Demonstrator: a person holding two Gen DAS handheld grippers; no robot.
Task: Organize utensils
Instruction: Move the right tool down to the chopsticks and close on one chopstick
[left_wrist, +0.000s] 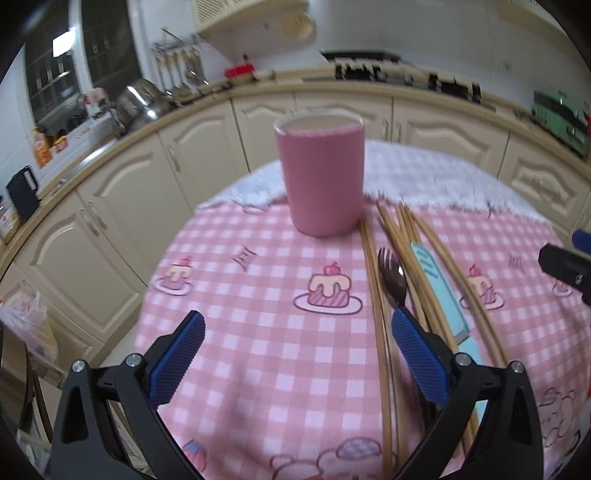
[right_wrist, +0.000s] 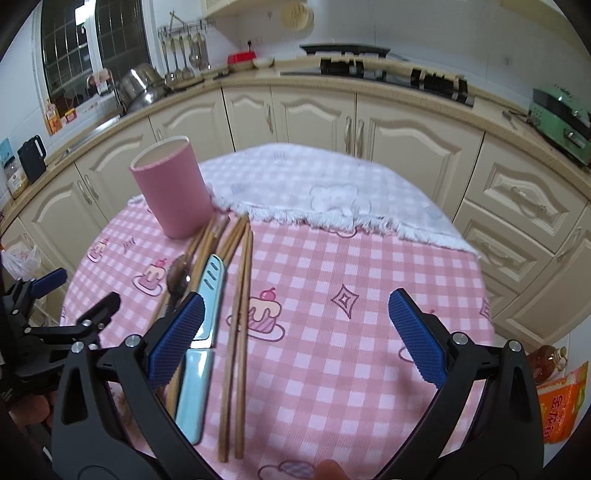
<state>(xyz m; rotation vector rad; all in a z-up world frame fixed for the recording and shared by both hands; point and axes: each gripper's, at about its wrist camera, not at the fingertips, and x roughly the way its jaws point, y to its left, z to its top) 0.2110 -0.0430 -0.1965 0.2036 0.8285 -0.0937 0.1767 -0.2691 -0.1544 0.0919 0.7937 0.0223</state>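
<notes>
Left wrist view: the left gripper (left_wrist: 297, 363) hovers low over the surface (left_wrist: 258, 369), its blue-padded fingers (left_wrist: 179, 360) spread wide with nothing between them. Straight ahead, at the far side of the pink checked cloth, stands the pink cup (left_wrist: 321, 173), upright and open at the top, with nothing seen sticking out of it. To the right of the cup lies the pile of utensils, running from far to near: wooden chopsticks (left_wrist: 376, 295), a dark metal fork (left_wrist: 393, 275) with its tines pointing far, and a light blue knife (left_wrist: 437, 284) in its sheath. The right finger of this gripper sits over the fork's handle, so whether they touch cannot be told. The right gripper's tip (left_wrist: 565, 267) shows at the right edge.

In the right wrist view, the right gripper (right_wrist: 295, 336) is likewise spread, holding nothing, above the bare cloth to the right of the pile. The pink cup (right_wrist: 173, 192) stands at the far left, at the edge of a white fringed cloth (right_wrist: 325, 192) laid over the far part of the surface (right_wrist: 351, 350). The chopsticks (right_wrist: 238, 321) fan out from near the cup toward the near edge; the light blue knife (right_wrist: 205, 325) lies among them, and a spoon-like bowl (right_wrist: 177, 275) shows left of it. The left gripper (right_wrist: 74, 295) is visible at the left, just beside the pile.
</notes>
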